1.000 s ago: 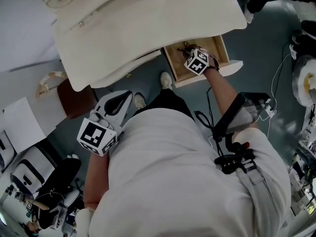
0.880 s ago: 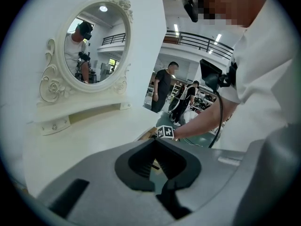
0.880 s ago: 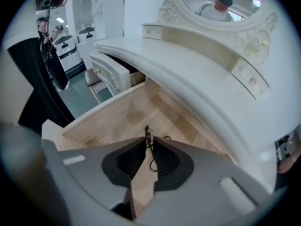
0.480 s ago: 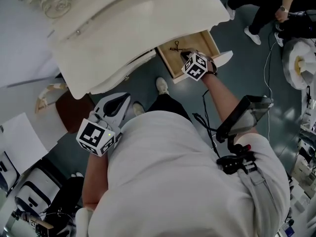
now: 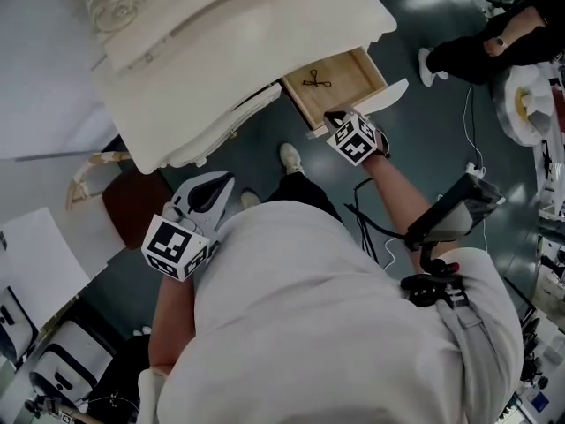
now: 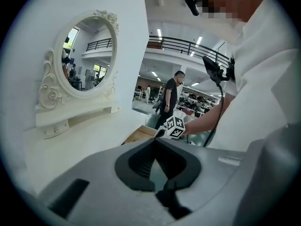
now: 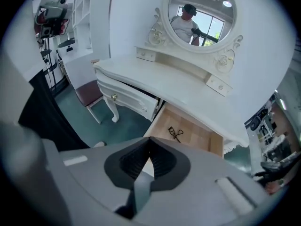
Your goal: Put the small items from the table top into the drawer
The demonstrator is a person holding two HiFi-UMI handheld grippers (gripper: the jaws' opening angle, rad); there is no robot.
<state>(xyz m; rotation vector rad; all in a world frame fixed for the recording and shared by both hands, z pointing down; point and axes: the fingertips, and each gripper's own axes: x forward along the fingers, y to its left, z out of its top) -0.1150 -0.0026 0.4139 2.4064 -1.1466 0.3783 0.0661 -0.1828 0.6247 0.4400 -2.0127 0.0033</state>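
Nearest first. The left gripper (image 6: 155, 139) hangs by the person's left side. Its jaws are pressed together at the tips with nothing between them, and it's well apart from the action. The right gripper (image 7: 150, 138) is the one that matters. Its jaws are also closed tip to tip and empty, and in the head view it sits just at the front edge of the open drawer (image 7: 200, 134).

From the right gripper view, the drawer lies straight ahead of the jaws, a bit below and slightly to the right, tucked under the table (image 7: 155, 86). One small dark tool (image 7: 175, 133) is already lying on the drawer floor, in the half nearer the table's middle. It looks like an eyelash curler, though it's too small to be sure. Its long axis runs on a slant to the drawer's sides, and I can't tell which end is the handle.

Further back, I can't spot any other small items on the table top in these views, just the bare white surface and the round mirror (image 7: 203, 13) behind it.

My guess is the next move is either fetching more stuff or pushing the drawer shut. Either way it falls to the right gripper, since it's right at the drawer front and lined up with it, while the left is nowhere near.
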